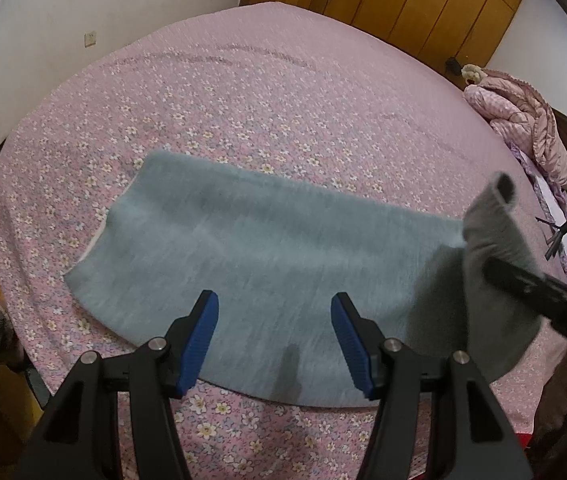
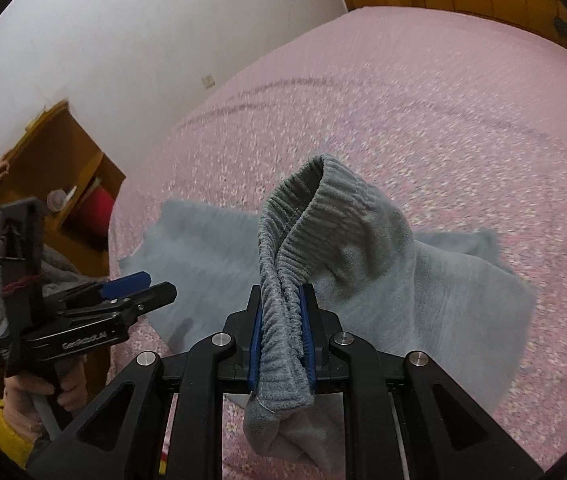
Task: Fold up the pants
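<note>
**Two grippers over the pants, only one holding cloth**

One end of the grey-blue pants (image 2: 283,320) sits clamped between my right gripper (image 2: 281,344) pads: the ribbed elastic waistband is pinched between the blue pads and rises in a loop ahead of the jaws, with a short tail hanging below them. Beyond that loop the rest of the fabric drapes down onto the pink flowered bedspread (image 2: 423,100) and spreads flat to both sides. My left gripper (image 1: 275,336) hangs with its jaws spread wide and nothing between them; the flat part of the pants lies on the bed just ahead of and beneath its fingertips. In the left wrist view the lifted waistband stands to the right of those open jaws.
</note>
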Motion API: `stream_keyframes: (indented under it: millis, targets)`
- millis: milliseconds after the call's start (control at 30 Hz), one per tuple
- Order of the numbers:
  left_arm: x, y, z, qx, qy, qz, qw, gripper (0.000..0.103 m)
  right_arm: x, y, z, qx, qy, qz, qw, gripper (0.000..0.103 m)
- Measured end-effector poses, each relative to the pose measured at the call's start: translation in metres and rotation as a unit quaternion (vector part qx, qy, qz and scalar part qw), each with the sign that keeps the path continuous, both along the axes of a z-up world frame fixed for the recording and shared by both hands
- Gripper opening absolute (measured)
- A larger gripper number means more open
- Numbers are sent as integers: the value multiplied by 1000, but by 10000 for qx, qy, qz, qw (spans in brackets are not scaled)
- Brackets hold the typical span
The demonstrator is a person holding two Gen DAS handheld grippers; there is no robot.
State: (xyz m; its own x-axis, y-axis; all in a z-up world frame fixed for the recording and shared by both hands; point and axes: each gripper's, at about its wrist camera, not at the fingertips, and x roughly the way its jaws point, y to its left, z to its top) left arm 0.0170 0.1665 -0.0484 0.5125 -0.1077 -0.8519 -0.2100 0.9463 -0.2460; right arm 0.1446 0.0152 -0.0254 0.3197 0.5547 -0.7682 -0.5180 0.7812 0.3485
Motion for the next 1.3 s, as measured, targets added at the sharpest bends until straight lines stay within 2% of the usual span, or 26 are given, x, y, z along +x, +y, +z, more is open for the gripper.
stream_keyframes:
  millis: [100, 267, 467, 600, 733, 900, 1000, 1033, 1100, 1133, 1167, 1233, 1300]
  targets:
    - [3, -2, -3, -72, 18, -10, 10000, 62, 3, 10, -12, -132, 56, 46, 9999, 19]
    - [8, -7, -7, -168, 28, -88, 9998, 62, 8, 22, -28, 10, 443, 30, 9990, 28]
    - [18, -21, -9, -678, -91, -381, 9969, 62, -6, -1, -4, 428, 284, 79, 9986, 31]
    - [20, -31, -9, -1012, -145, -569, 9931, 62, -17, -26, 11, 333, -26, -61, 9994, 32]
    - [26, -39, -7, -1092, -135, -678, 9916, 62, -15, -44, 2, -143, -75, -500, 9986, 32]
    - [32, -59, -13, -1088, 51, -892, 9900, 62, -5, -62, -22, -152, 353, -897, 9952, 32]
    - [40, -73, -24, -1057, 252, -1034, 9887, 62, -5, -68, -28, -184, 424, -984, 9941, 32]
    - [43, -77, -27, -1033, 321, -1058, 9885, 64, -5, -68, -30, -180, 446, -998, 9938, 32]
    - [48, -86, -33, -820, 448, -1055, 9900, 65, -6, -69, -32, -169, 464, -999, 9938, 32]
    - [48, -90, -34, -690, 483, -1033, 9911, 60, -6, -69, -33, -180, 457, -993, 9938, 32]
    - [48, -90, -32, -595, 483, -996, 9921, 40, -8, -71, -32, -194, 442, -989, 9939, 32]
    - [41, -83, -28, -734, 403, -987, 9916, 29, -11, -73, -32, -217, 415, -986, 9940, 32]
    - [32, -74, -21, -939, 327, -909, 9909, 25, -13, -78, -32, -214, 410, -1015, 9938, 32]
